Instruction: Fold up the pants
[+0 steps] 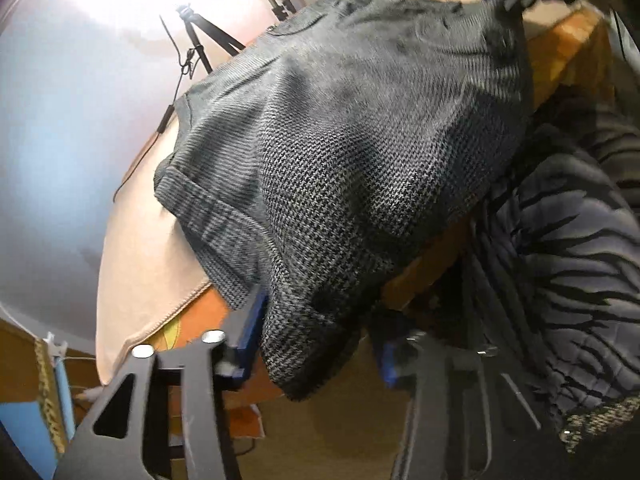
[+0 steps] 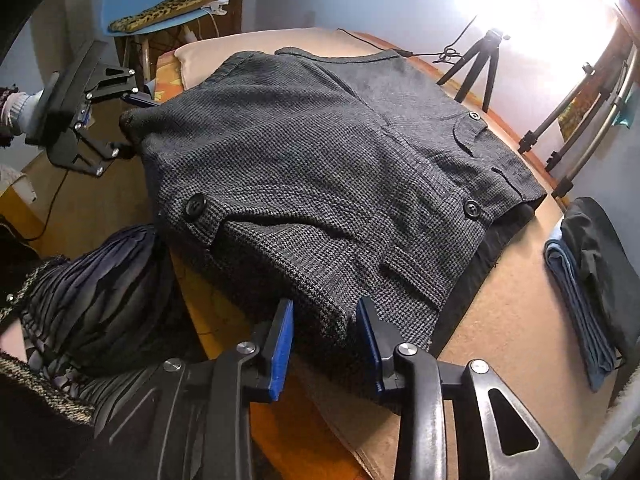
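Grey checked pants [image 2: 320, 176] on table [image 2: 516, 304], right tongs [image 2: 325, 344] and left tongs [image 1: 316, 344] each part-open around fabric corners, folded clothes [image 2: 592, 280] far right only in right view.

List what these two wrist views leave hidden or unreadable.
- Left wrist view: whether the left gripper pinches the grey houndstooth woven pants; cloth hangs between its blue-padded fingers and motion blur smears it.
- Right wrist view: the right gripper straddles the pants' edge, fingers apart; contact unclear.
- Right wrist view: the folded blue and black clothes, partly cut off by the fisheye rim.
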Action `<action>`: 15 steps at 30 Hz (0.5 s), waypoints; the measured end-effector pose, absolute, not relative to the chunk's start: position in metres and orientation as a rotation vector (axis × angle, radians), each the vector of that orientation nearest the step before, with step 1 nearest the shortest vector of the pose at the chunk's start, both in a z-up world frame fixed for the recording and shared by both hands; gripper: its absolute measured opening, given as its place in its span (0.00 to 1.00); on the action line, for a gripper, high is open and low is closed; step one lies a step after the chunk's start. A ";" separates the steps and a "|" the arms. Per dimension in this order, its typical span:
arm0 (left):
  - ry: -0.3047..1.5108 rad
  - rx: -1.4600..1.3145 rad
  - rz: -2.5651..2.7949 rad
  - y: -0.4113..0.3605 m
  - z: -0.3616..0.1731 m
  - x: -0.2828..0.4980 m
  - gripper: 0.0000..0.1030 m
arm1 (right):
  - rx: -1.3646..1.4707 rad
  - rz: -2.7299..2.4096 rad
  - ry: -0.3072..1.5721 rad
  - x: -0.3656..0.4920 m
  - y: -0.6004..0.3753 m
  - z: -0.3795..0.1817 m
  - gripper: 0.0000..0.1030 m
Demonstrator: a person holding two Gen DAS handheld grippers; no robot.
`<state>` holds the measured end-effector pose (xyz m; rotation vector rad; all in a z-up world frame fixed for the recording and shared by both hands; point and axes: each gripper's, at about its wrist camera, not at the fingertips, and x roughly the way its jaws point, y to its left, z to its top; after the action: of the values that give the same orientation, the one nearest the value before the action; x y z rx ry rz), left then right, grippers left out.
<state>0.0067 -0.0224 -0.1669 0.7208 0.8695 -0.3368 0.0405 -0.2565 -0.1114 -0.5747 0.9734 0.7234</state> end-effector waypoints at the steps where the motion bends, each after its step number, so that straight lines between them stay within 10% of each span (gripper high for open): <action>1: 0.874 0.703 -0.349 -0.021 -0.163 0.008 0.32 | -0.575 0.724 0.972 0.041 -0.257 -0.111 0.38; 8: 0.885 0.659 -0.401 -0.018 -0.145 0.008 0.17 | -0.586 0.756 0.949 0.034 -0.260 -0.105 0.64; 15: 0.883 0.641 -0.421 -0.011 -0.127 0.013 0.15 | -0.763 0.752 0.909 0.014 -0.245 -0.119 0.52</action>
<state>0.0130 -0.0109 -0.1267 0.6410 0.8833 -0.4213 0.0139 -0.2454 -0.1187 -0.7625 0.9091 0.7516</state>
